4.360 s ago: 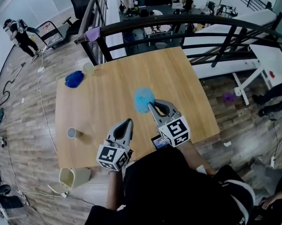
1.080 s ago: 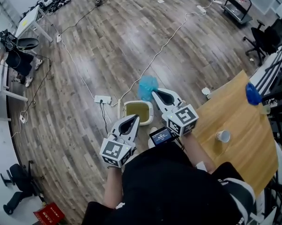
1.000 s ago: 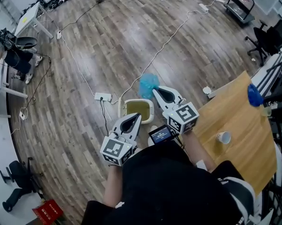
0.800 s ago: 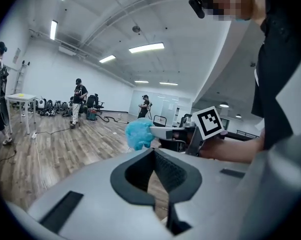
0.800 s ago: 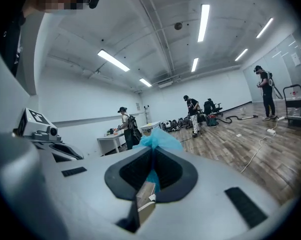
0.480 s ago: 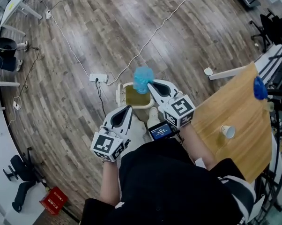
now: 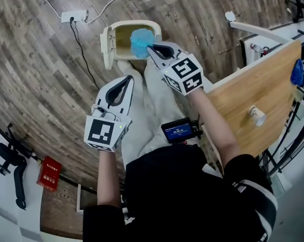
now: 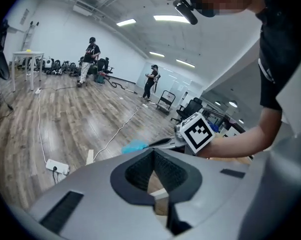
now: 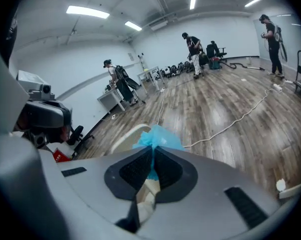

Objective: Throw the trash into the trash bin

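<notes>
A crumpled light-blue piece of trash (image 7: pixel 141 43) hangs over the mouth of the cream trash bin (image 7: pixel 107 40) on the wooden floor. My right gripper (image 7: pixel 149 48) is shut on it, and in the right gripper view the blue wad (image 9: pixel 158 138) sticks out past the closed jaws, with the bin's rim (image 9: pixel 124 136) just behind. My left gripper (image 7: pixel 128 78) is shut with nothing in it, held lower and to the left of the bin, over the person's pale trouser legs. The left gripper view shows the right gripper (image 8: pixel 163 143) and its blue trash (image 8: pixel 134 147) ahead.
A wooden table (image 7: pixel 263 79) stands at the right with a paper cup (image 7: pixel 256 115) and a blue object (image 7: pixel 297 72) on it. A white power strip (image 7: pixel 74 16) and cables lie on the floor beyond the bin. People stand far off in the hall.
Both grippers have dropped toward the floor. The blue trash, held just beyond the bin's far rim a second ago, now sits right over its opening. The view has tipped further down.
</notes>
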Available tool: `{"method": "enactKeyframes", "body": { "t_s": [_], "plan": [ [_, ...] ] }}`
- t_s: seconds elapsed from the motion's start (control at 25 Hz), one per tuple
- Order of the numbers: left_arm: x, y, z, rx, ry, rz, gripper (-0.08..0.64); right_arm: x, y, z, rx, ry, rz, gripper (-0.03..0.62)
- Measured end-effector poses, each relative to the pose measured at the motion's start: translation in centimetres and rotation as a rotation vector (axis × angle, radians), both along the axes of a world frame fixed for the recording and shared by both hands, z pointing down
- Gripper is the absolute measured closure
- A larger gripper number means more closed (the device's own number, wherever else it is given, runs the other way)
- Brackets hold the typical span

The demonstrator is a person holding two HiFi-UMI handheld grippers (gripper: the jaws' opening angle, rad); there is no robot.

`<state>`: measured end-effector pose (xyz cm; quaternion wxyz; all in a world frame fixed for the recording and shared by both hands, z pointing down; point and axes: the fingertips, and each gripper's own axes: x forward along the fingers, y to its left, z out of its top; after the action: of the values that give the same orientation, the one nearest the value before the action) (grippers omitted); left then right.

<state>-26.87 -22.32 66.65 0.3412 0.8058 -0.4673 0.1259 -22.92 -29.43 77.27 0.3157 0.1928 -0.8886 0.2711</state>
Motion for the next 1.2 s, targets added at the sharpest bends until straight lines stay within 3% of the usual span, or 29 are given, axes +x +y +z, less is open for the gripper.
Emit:
{"method": "enactKeyframes", "body": {
  "t_s": [0.24, 0.32, 0.36, 0.6, 0.72, 0.84, 0.92, 1.08, 1.2],
  "plan": [
    [1.0, 3.0, 8.1, -0.117, 0.065, -0.022, 0.563, 0.6, 4.0, 13.3, -0.151, 0.173, -0.008, 0.583],
    [1.4, 3.1, 9.7, -0.126, 0.079, -0.023, 0.563, 0.6, 4.8, 16.9, -0.2, 0.207, 0.005, 0.44],
    [1.6, 3.1, 10.2, -0.128, 0.09, -0.027, 0.563, 0.7, 5.1, 18.4, -0.22, 0.225, 0.008, 0.419],
    [1.0, 3.8, 11.2, -0.131, 0.129, -0.055, 0.563, 1.1, 5.7, 20.3, -0.274, 0.236, 0.025, 0.397],
    [-0.4, 3.5, 10.2, -0.12, 0.16, -0.107, 0.563, 0.6, 4.6, 18.6, -0.272, 0.231, 0.045, 0.417],
    [-2.2, 2.5, 7.7, -0.074, 0.154, -0.148, 0.563, -0.6, 3.3, 15.8, -0.247, 0.222, 0.036, 0.562],
    [-2.9, 2.1, 5.3, -0.039, 0.13, -0.165, 0.563, -1.2, 2.6, 12.5, -0.217, 0.181, 0.02, 0.594],
    [-3.2, 2.1, -1.3, 0.027, 0.107, -0.187, 0.563, -2.3, 1.4, 1.4, -0.144, -0.021, 0.02, 0.594],
    [-2.8, 1.6, -6.9, 0.117, 0.074, -0.178, 0.563, -2.7, -1.0, -9.4, 0.029, -0.183, -0.005, 0.594]
  ]
}}
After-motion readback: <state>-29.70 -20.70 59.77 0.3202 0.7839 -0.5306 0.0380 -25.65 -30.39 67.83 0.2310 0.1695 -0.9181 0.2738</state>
